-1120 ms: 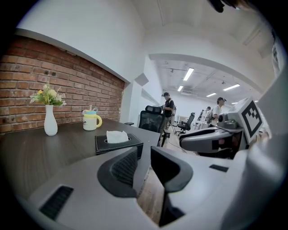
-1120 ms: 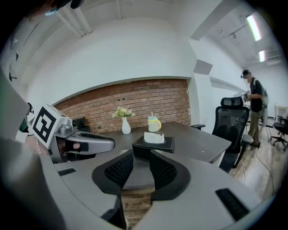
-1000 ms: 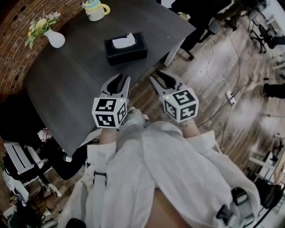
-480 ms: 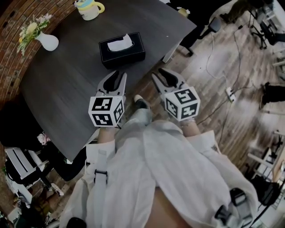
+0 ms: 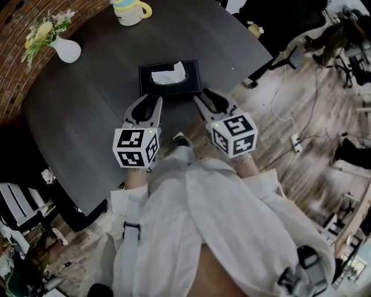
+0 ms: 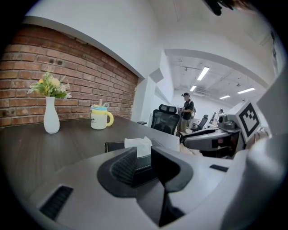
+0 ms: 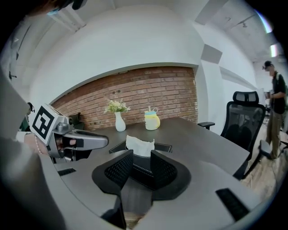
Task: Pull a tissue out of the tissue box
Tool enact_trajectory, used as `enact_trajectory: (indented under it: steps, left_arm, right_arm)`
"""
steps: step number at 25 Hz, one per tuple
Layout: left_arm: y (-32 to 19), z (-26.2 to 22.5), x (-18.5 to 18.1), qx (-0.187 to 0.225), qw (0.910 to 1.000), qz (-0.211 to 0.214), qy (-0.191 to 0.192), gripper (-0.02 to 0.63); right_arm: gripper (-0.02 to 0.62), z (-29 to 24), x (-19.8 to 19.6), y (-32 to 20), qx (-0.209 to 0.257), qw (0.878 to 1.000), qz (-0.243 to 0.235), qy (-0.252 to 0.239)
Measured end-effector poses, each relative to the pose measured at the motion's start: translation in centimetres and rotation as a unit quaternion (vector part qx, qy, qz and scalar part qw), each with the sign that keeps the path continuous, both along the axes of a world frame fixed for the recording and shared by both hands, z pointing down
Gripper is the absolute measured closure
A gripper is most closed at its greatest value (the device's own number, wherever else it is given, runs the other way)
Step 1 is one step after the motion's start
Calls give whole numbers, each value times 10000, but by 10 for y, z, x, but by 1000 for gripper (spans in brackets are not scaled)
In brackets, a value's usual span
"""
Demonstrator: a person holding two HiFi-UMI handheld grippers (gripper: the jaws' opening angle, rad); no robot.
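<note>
A dark, wood-grained worktop with a rounded edge stands against a red brick wall. Beyond the worktop the room opens into an office with a pale plank floor crossed by cables. There is a black mesh office chair, and a person stands farther back under ceiling strip lights. At the far side of the worktop, near the bricks, a white vase holds small pale and yellow flowers. A yellow mug with something standing in it sits well apart from the vase.

The tissue box is black and rectangular, with light stitching along its top edge. It lies flat on the worktop near the edge closest to the person. A white tissue stands crumpled out of the slot in its top, upright and a little ragged at the upper edge.

The left gripper and the right gripper are held side by side over the worktop's near edge. Their tips are just beside the box's near side, the left towards its left end and the right at its right corner. Whether either touches the box cannot be told. In each gripper view the jaws stand apart with nothing clamped, and the box and its tissue show through the gap, just beyond the tips.
</note>
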State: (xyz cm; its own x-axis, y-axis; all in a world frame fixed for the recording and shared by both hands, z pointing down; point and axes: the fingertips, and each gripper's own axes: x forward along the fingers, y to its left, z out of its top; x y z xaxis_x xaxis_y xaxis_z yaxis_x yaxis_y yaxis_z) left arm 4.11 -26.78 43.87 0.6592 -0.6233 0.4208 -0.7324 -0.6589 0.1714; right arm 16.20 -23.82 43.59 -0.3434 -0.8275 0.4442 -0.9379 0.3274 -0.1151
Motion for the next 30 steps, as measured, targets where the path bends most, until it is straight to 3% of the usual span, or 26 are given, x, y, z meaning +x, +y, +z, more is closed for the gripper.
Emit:
enact_trajectory:
  steps: [7, 13, 30]
  left_arm:
    - [-36, 11, 3, -317, 9994, -132, -17, 525]
    - [-58, 8, 11, -324, 9994, -109, 3, 525]
    - [-61, 10, -1, -251, 9980, -576, 92, 525]
  right_arm:
    - [486, -1, 2, -48, -149, 9994, -296, 77]
    - [486, -4, 4, -77, -161, 9988, -437, 133]
    - [486, -2, -31, -103, -64, 9906, -1340, 251]
